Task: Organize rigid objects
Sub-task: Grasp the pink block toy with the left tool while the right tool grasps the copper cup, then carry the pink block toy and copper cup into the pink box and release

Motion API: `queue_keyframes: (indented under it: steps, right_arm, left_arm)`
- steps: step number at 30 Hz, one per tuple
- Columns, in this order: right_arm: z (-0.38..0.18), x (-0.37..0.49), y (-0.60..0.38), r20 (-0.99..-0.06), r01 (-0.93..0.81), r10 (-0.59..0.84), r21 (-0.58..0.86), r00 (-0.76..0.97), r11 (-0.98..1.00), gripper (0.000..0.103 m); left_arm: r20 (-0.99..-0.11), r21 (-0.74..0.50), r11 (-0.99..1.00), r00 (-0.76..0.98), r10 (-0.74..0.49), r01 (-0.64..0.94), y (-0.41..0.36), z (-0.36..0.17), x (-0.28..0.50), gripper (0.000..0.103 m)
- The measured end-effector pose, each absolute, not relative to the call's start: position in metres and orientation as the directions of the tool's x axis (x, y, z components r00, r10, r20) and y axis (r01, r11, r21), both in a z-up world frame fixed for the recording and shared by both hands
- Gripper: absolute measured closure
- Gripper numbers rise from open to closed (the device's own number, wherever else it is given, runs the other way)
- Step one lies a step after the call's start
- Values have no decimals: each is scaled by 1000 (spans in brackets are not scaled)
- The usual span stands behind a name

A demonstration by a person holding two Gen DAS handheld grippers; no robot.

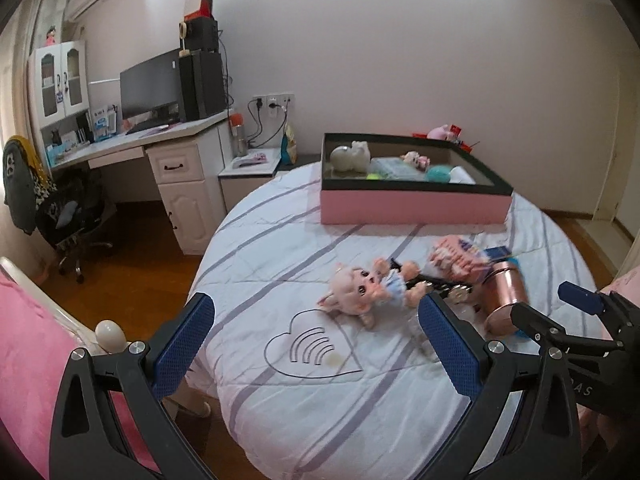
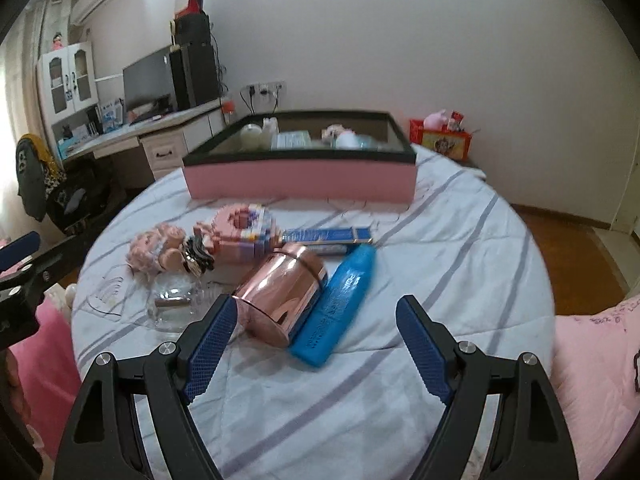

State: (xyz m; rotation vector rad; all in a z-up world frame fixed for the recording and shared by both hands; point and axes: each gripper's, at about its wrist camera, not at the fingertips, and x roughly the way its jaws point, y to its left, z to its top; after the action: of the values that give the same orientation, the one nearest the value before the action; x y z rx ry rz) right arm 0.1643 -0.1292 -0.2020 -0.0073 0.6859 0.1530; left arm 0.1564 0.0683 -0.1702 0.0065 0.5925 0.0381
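Nearest: right gripper (image 2: 314,346) spread wide, nothing between the jaws, poised above the quilt (image 2: 360,420). Left gripper (image 1: 316,344) likewise wide and empty, angled toward the doll (image 1: 362,294).

Just ahead of the right jaws: rose-gold canister (image 2: 280,294) lying on its side, touching the blue bottle (image 2: 338,306) alongside. Judged risk: round, polished wall, soft bedding beneath; likely to roll or squirt out of an off-centre pinch, and to shove the bottle away with it.

To the left: clear glass piece (image 2: 176,308), hard to make out against the fabric; easily knocked or missed.

Beyond: doll lying across a dark clip-like item (image 1: 436,282), against the pink block model (image 2: 244,236), with a flat blue box (image 2: 326,235) behind. Crowded heap; lifting one likely to drag or tip a neighbour. Block model possibly fragile under pressure.

Farthest: pink tray (image 2: 300,180) at the far side of the bed, already partly filled. Limited free floor inside; dropped items may strike those already placed.
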Motion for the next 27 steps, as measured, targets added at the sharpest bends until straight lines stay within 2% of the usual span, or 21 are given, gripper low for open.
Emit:
queue_keyframes:
  steps: [12,13,14,17,27]
  right_arm:
    - [-214,196,-110,-676,-244,205,39,708,969,21]
    - [-214,198,-110,-678,-255,213,38,704,966,23]
    - [-213,199,-110,-676,-267,224,41,702,963,30]
    - [-211,202,-110,-682,-284,226,28,696,958,33]
    - [-198,200,-138,-628,-255,250,85,737,963,33]
  left_arm:
    - [-601,2,1000,799,21,-25,74,-185,171,0]
    - [-606,4,1000,795,21,-24,74,-186,172,0]
    - [-608,6,1000,793,22,-23,74,-187,173,0]
    - [-616,-1,1000,788,20,-27,75,-190,175,0]
    - [-636,-32,999,771,-20,-1,65,-193,190,0]
